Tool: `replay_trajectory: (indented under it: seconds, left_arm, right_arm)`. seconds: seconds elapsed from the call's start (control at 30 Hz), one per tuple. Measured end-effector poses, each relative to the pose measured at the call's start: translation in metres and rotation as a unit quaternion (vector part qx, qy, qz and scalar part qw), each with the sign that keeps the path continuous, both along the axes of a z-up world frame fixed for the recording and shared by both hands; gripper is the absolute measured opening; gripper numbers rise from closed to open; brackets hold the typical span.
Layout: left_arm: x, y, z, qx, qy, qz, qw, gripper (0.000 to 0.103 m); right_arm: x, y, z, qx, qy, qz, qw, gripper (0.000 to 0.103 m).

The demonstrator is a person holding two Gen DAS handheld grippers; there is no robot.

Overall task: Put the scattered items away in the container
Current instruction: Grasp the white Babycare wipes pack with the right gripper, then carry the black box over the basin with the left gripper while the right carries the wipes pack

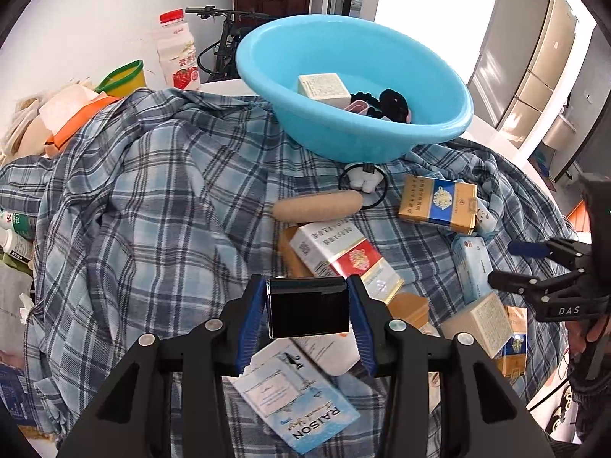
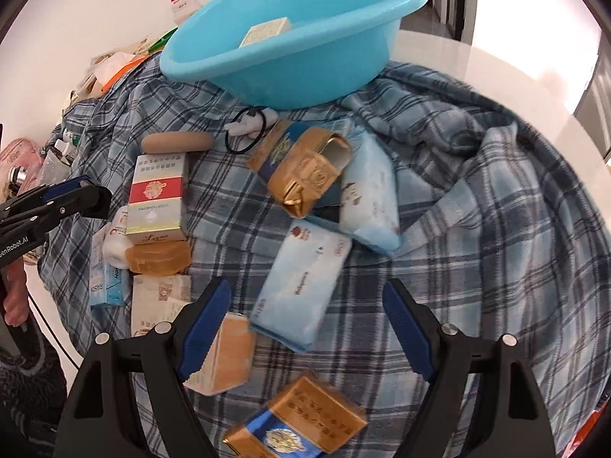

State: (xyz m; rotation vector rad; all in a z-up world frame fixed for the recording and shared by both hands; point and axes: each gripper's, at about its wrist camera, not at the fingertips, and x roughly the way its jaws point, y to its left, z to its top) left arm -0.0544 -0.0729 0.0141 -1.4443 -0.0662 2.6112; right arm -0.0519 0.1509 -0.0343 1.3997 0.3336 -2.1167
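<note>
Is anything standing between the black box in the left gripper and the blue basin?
Nothing visible. The left gripper holds the glossy black box above the plaid cloth; only low items lie before the light-blue plastic basin.

Counts: one blue basin [image 2: 290, 76], far ahead of both tools, holding one cream box [image 1: 322, 87]. A second cream box [image 2: 221, 355] lies beside the right gripper [image 2: 305, 286]. Two gold-and-blue packs [image 2: 305, 175] [image 2: 298, 420] and two pale-blue tissue packs [image 2: 301, 286] [image 2: 370, 191] lie around it. Ahead of the left gripper [image 1: 308, 281] are one red-and-white pack [image 1: 343, 255], one hair tie [image 1: 362, 187] and one tan oblong [image 1: 317, 206]. One black box [image 1: 307, 307] sits between its pads and one RAISON pack [image 1: 298, 400] beneath.
</note>
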Motion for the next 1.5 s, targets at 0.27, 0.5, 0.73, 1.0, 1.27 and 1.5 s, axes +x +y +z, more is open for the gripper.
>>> replay_trajectory:
  seconds: [0.27,0.5,0.73,1.0,1.27,1.5]
  left_arm:
    - [0.002,-0.021,-0.005,0.029,0.006,0.013,0.9995,0.046]
    - [-0.001,-0.030,-0.011,0.034,0.004,0.016,0.9993,0.046]
    - [0.000,-0.027,-0.014,0.042,-0.001,0.007,0.9991,0.046]
    - [0.006,-0.021,-0.005,0.036,0.009,0.003,0.9993,0.046]
    - [0.013,-0.002,0.006,0.024,0.019,-0.011,0.9995,0.046]
    - [0.021,0.016,0.007,0.013,0.013,-0.019,0.9996,0.046]
  right_arm:
    - [-0.009,-0.020,-0.015,0.034,0.006,-0.023,0.999,0.081]
    - [-0.010,-0.026,-0.024,0.035,-0.012,-0.024,0.999,0.081]
    - [-0.011,-0.026,-0.026,0.039,0.006,-0.010,0.999,0.037]
    - [0.006,-0.001,0.000,0.014,0.021,-0.002,1.000,0.037]
    - [0.020,0.025,0.021,0.004,0.045,-0.002,0.999,0.037]
    - [0.031,0.031,0.017,0.002,0.054,0.008,0.999,0.037]
